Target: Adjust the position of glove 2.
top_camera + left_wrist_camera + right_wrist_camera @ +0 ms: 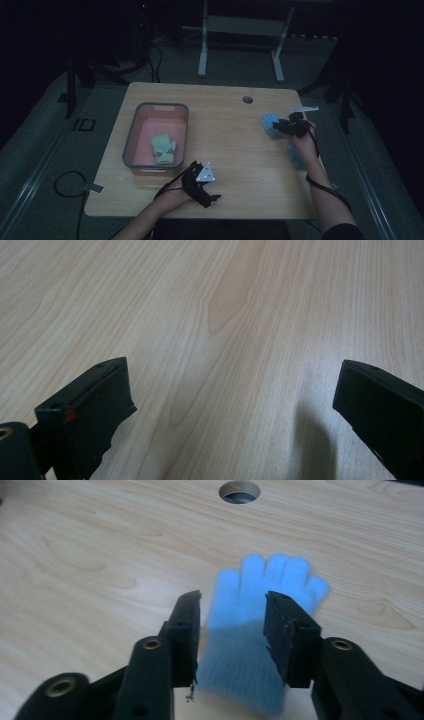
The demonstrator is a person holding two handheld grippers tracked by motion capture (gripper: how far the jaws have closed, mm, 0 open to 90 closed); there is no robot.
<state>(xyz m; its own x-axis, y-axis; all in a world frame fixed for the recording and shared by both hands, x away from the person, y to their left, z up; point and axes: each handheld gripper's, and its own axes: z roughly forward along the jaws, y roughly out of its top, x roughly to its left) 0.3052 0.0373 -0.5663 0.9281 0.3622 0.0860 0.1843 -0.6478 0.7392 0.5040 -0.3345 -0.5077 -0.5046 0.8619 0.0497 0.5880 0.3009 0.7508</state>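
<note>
A light blue knit glove lies flat on the wooden table, fingers pointing away. My right gripper hovers over its cuff, one jaw on each side and the pads apart, so it reads as open. From above, that glove sits near the table's right edge, just left of the right gripper. My left gripper rests near the front edge. Its jaws stand wide in the left gripper view with only bare wood between them.
A pink bin with a grey rim stands at the left and holds a folded pale green cloth. Another blue piece lies by the right hand. A cable hole is at the back. A cable loops on the floor.
</note>
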